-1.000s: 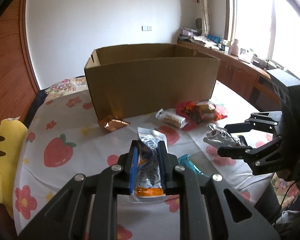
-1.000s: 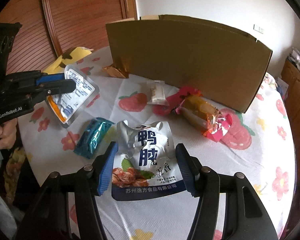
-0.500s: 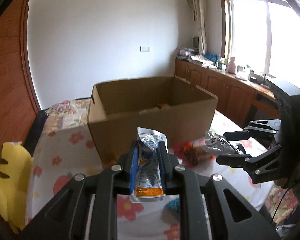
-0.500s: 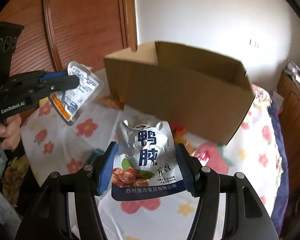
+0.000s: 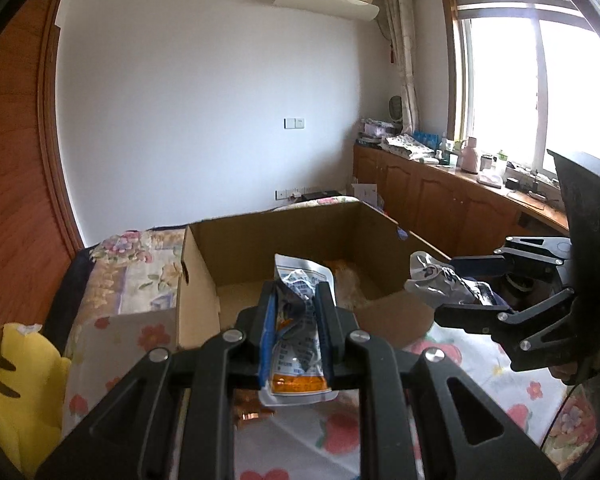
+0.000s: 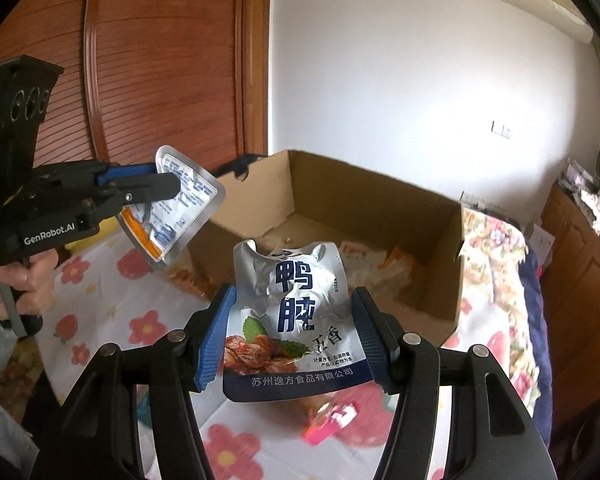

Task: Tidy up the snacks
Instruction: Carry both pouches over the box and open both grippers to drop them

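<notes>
Left wrist view: our left gripper [image 5: 297, 312] pinches a clear pouch [image 5: 296, 332] above the table, before the open box [image 5: 204, 292]. Our right gripper [image 6: 290, 332] clamps a silver pouch [image 6: 292, 312] near the box rim.

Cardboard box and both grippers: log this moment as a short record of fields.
left gripper: shut on a silver pouch with orange edge
right gripper: shut on a silver duck-snack pouch
cardboard box: open, several packets already inside
position: both pouches held in the air at the box's near side
table: flowered cloth, pink wrapper lying loose
</notes>
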{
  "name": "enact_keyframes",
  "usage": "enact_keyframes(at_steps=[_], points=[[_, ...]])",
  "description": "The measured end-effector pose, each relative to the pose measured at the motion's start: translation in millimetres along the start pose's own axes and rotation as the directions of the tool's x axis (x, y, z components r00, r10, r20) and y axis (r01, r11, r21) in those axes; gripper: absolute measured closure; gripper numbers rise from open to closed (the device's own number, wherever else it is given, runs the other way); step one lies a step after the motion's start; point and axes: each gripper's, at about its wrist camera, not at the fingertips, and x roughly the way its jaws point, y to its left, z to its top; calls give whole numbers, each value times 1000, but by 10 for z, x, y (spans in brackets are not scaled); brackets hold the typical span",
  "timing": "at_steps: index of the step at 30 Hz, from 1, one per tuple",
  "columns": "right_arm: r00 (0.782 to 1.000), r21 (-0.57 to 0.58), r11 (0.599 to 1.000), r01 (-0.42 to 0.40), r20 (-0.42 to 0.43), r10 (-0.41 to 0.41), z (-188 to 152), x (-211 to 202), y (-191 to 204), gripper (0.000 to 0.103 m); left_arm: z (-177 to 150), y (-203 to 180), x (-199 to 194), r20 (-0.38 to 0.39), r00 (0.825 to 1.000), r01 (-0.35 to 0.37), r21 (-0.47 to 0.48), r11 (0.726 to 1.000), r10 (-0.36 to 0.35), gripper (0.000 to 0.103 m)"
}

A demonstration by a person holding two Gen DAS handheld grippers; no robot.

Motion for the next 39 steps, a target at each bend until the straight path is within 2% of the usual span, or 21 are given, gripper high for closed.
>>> enact_keyframes(at_steps=[8,21,31,39], points=[[999,7,1000,9,32,-9,257,238,-206,43,181,92,282,21,1000,-13,2,1000,13,86],[999,50,998,34,16,-35,357,656,-500,42,245,270,675,33,998,-44,-14,999,45,86],[998,87,994,65,-17,-64,270,897,-647,42,94,473,999,-38,997,-73,-76,994,70,86],[997,91,994,65,-42,-62,186,975,-643,42,13,390,1108,-73,995,-71,-66,995,66,86]])
